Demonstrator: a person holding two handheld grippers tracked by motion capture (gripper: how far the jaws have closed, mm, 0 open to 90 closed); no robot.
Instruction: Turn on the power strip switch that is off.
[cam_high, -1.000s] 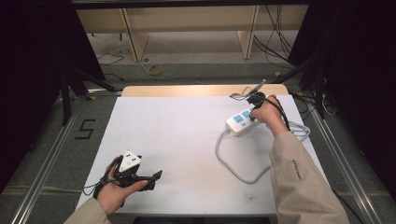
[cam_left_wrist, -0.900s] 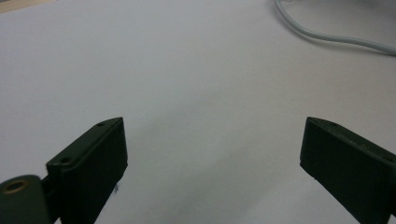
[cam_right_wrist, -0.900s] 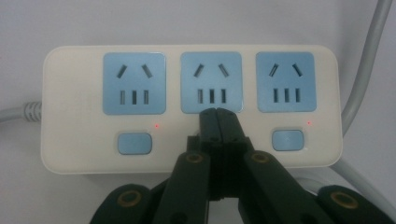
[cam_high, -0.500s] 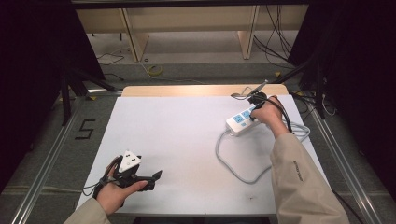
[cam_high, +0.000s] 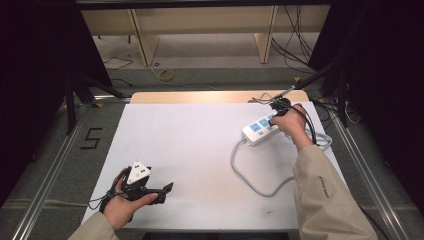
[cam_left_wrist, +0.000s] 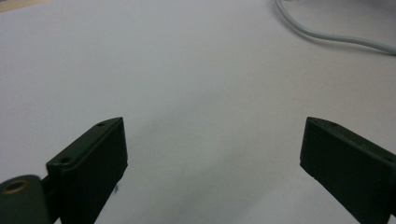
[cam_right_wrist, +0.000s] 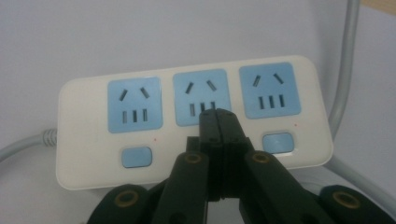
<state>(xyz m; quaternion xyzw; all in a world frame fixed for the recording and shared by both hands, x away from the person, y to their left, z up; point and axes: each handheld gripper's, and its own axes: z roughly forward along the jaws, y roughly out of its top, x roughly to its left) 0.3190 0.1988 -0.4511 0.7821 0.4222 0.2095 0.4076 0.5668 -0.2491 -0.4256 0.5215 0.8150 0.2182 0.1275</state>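
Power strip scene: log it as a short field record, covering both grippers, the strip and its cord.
surface: white table
power strip: white, three blue sockets, two blue switches visible
cord: grey, looped on the table
right gripper: jaws shut, tips over the middle socket's lower edge
left gripper: jaws open, nothing between them

A flat white sheet (cam_high: 190, 150) is spread over a light wooden table (cam_high: 200, 96). A grey floor (cam_high: 45, 165) is seen around it, with a black number 5 (cam_high: 91, 138) marked on the left. Pale wooden shelf legs (cam_high: 142, 42) are seen at the back, with thin black wires (cam_high: 292, 40) lying beside them. Both sides are kept dark.
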